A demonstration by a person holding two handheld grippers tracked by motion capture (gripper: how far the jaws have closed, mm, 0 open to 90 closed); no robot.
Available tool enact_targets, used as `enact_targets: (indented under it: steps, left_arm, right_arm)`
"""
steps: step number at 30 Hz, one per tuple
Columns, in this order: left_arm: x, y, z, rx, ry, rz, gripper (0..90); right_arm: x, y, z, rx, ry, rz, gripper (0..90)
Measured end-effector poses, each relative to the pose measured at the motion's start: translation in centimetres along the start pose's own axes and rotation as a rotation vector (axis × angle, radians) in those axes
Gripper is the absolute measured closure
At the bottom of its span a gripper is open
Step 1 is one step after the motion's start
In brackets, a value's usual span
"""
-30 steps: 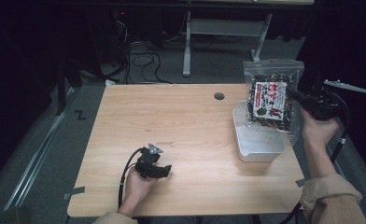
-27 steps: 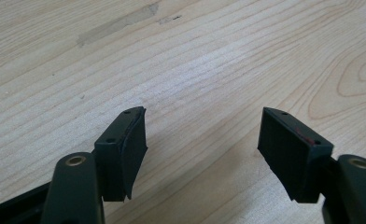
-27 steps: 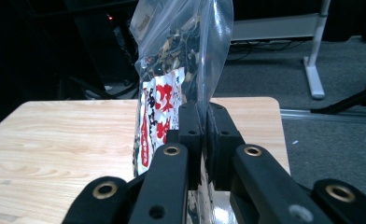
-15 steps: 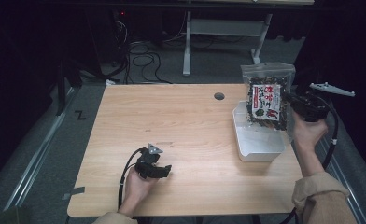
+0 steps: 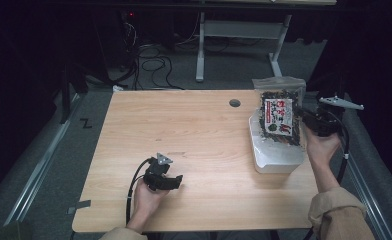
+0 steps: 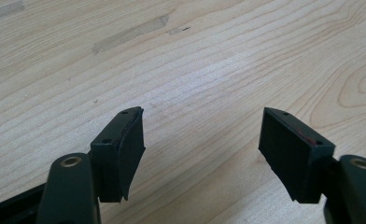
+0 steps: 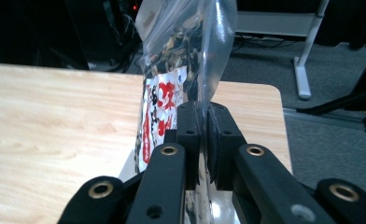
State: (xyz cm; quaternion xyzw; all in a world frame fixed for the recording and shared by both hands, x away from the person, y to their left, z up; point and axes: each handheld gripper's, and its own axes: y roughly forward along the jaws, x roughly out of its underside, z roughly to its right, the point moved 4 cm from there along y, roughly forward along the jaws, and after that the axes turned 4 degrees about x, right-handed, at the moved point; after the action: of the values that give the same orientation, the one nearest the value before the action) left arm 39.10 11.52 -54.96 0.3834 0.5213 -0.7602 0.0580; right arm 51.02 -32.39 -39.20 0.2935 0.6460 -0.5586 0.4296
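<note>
A clear bag of dark dried food with a red-and-white label (image 5: 280,117) hangs upright over a white plastic container (image 5: 276,161) at the table's right side. My right gripper (image 5: 304,116) pinches the bag's right edge; in the right gripper view the pads (image 7: 203,122) press on the plastic film of the bag (image 7: 181,56). Its jaws have just eased a touch wider, with the film still pinched between them. My left gripper (image 5: 173,181) rests low over the wood near the front edge. It stands open, with nothing but bare tabletop between the fingers (image 6: 202,140).
The wooden table (image 5: 194,125) has a round cable hole (image 5: 234,103) near its far edge. Behind it stand a grey desk frame (image 5: 244,30) and loose cables on the floor (image 5: 154,55). The container sits close to the table's right edge.
My right hand has brought the bag down and slightly nearer, so it now hangs lower over the white container. The left hand and gripper have stayed put.
</note>
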Motion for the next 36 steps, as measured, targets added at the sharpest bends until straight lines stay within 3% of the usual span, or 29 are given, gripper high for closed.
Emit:
enact_targets:
  steps: [4,12,21,30,33,36]
  left_arm:
    - [0.0,0.0,0.0,0.0,0.004,-0.001,31.4]
    - [-0.1,-0.1,0.1,0.0,0.004,0.008,31.6]
    - [-0.1,0.0,0.1,-0.001,0.008,0.005,31.7]
    - [-0.1,0.1,0.2,-0.003,0.01,0.004,32.0]
    - [-0.1,0.1,0.2,-0.002,0.011,0.004,32.0]
    - [-0.1,0.0,0.2,0.001,0.011,0.007,32.0]
  right_arm:
    - [0.3,-0.2,0.1,-0.008,-0.04,-0.009,83.1]
    - [0.9,-0.3,0.8,-0.047,-0.065,-0.047,77.9]
    - [1.6,0.0,1.9,-0.086,-0.011,-0.099,74.4]
    - [2.1,0.8,2.4,-0.087,-0.012,-0.165,67.3]
    - [2.4,1.3,2.2,-0.089,-0.016,-0.195,61.3]
    - [2.6,1.9,2.2,-0.098,-0.007,-0.229,62.9]
